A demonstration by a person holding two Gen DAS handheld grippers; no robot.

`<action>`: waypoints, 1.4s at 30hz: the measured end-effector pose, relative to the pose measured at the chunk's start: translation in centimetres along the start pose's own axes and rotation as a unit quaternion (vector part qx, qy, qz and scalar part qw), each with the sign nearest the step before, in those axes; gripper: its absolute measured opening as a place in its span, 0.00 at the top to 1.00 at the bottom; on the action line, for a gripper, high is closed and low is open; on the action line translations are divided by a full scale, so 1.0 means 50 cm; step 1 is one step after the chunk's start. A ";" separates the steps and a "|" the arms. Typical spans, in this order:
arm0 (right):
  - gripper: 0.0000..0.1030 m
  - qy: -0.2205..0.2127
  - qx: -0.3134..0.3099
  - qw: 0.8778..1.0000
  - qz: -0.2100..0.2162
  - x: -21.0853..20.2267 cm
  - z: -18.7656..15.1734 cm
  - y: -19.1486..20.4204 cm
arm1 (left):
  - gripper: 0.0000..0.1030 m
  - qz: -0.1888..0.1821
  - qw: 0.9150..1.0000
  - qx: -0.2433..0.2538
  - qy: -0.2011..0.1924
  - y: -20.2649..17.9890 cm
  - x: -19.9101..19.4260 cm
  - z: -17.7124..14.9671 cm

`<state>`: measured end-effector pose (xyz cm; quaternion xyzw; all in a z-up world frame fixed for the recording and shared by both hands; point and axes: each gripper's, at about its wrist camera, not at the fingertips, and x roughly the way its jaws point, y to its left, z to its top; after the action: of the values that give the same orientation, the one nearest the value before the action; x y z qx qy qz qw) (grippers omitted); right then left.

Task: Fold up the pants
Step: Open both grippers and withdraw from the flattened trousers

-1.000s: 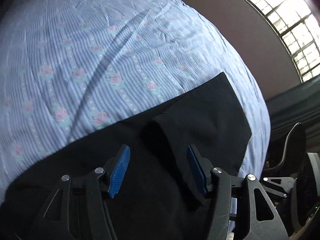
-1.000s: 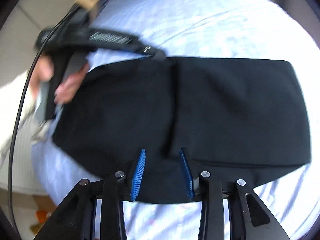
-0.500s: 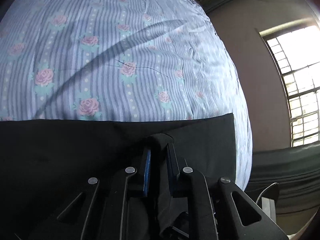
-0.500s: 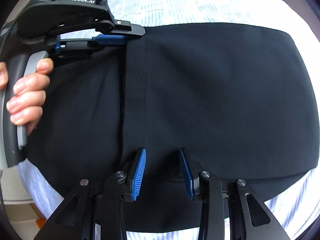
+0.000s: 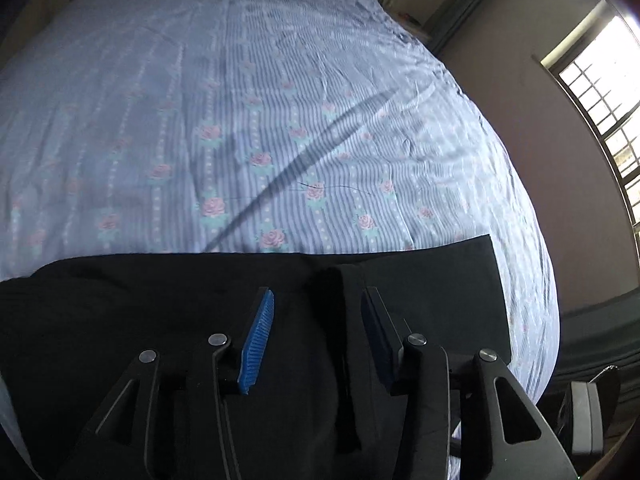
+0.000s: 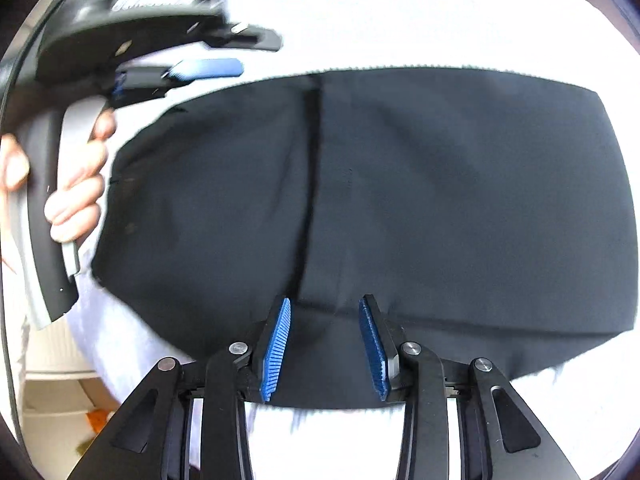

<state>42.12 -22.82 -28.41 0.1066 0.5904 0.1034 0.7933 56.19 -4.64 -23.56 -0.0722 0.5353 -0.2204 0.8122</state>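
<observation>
The black pants (image 6: 440, 200) lie folded flat on the bed, a fold edge (image 6: 310, 184) running across them. In the left wrist view the pants (image 5: 160, 320) fill the lower part, with a raised fold (image 5: 348, 280) between the jaws. My left gripper (image 5: 316, 300) is open above the cloth and holds nothing; it also shows blurred at the upper left of the right wrist view (image 6: 208, 68), lifted off the pants' far edge. My right gripper (image 6: 324, 308) is open over the pants' near edge, empty.
The bed has a blue striped sheet with pink roses (image 5: 280, 140). A wall and barred window (image 5: 600, 100) stand to the right of the bed. The person's hand (image 6: 76, 192) holds the left gripper's handle. Floor and a chair (image 5: 588, 412) lie beyond the bed's corner.
My left gripper was shut on the pants' fold half a second ago; it has opened, let go and lifted away. My right gripper stays open over the near edge.
</observation>
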 end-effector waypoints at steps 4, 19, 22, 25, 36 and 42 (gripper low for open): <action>0.45 -0.037 -0.018 0.999 0.003 -0.103 -0.030 0.015 | 0.43 0.038 0.998 -0.022 -0.044 0.008 -0.149 -0.087; 0.30 -0.129 -0.106 0.985 0.048 -0.337 -0.127 0.174 | 0.29 0.113 0.986 -0.068 -0.106 -0.071 -0.454 -0.371; 0.30 -0.134 -0.122 0.982 0.049 -0.339 -0.138 0.225 | 0.27 0.119 0.984 -0.068 -0.112 -0.051 -0.485 -0.399; 0.30 -0.138 -0.127 0.981 0.047 -0.332 -0.150 0.279 | 0.26 0.121 0.984 -0.077 -0.109 0.003 -0.507 -0.422; 0.30 -0.111 -0.081 0.990 0.006 -0.220 -0.142 0.462 | 0.27 0.059 0.991 -0.099 -0.068 0.308 -0.502 -0.437; 0.30 -0.085 -0.076 0.993 -0.026 -0.129 -0.097 0.548 | 0.30 -0.002 0.992 -0.119 -0.045 0.442 -0.450 -0.412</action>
<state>34.58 1.75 -15.87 0.0393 0.5142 0.1178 0.8486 36.39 27.31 -21.12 -0.1788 0.5202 -0.1531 0.8210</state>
